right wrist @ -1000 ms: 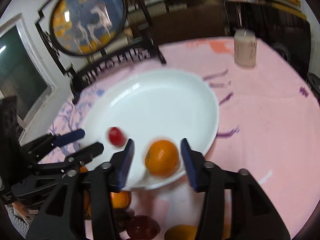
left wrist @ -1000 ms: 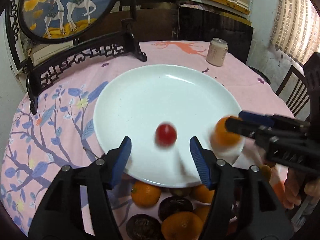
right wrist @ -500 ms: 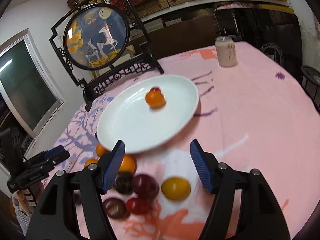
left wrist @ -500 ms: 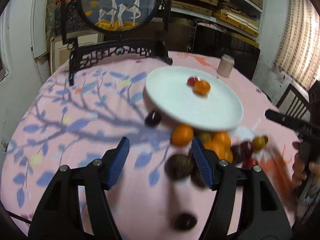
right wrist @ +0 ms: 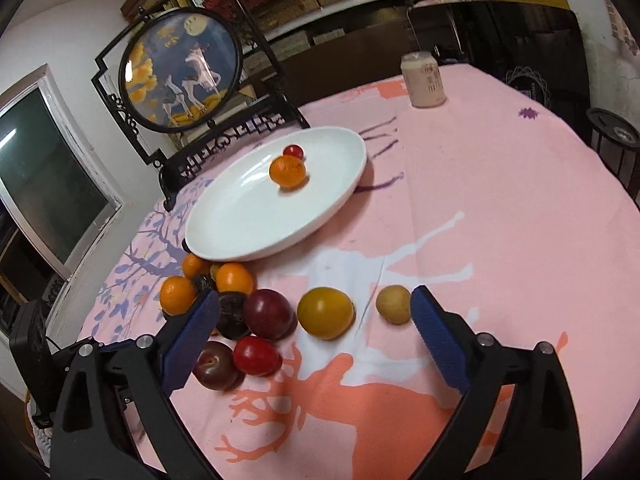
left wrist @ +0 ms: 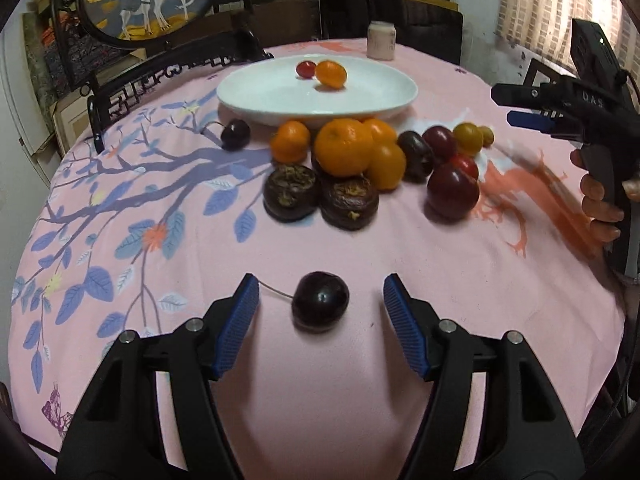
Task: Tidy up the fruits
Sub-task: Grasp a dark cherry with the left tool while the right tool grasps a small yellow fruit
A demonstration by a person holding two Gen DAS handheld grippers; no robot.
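Bare pink cloth (left wrist: 328, 392) near the dark stemmed cherry (left wrist: 320, 306) between the left gripper (left wrist: 320, 312) wide apart, untouched; right gripper (right wrist: 312, 332) opening over plums, empty.

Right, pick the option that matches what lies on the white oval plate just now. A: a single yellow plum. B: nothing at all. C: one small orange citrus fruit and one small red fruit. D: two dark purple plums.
C: the white oval plate holds only a small orange citrus fruit and, just behind it, a small red fruit; every other fruit lies on the pink tablecloth.
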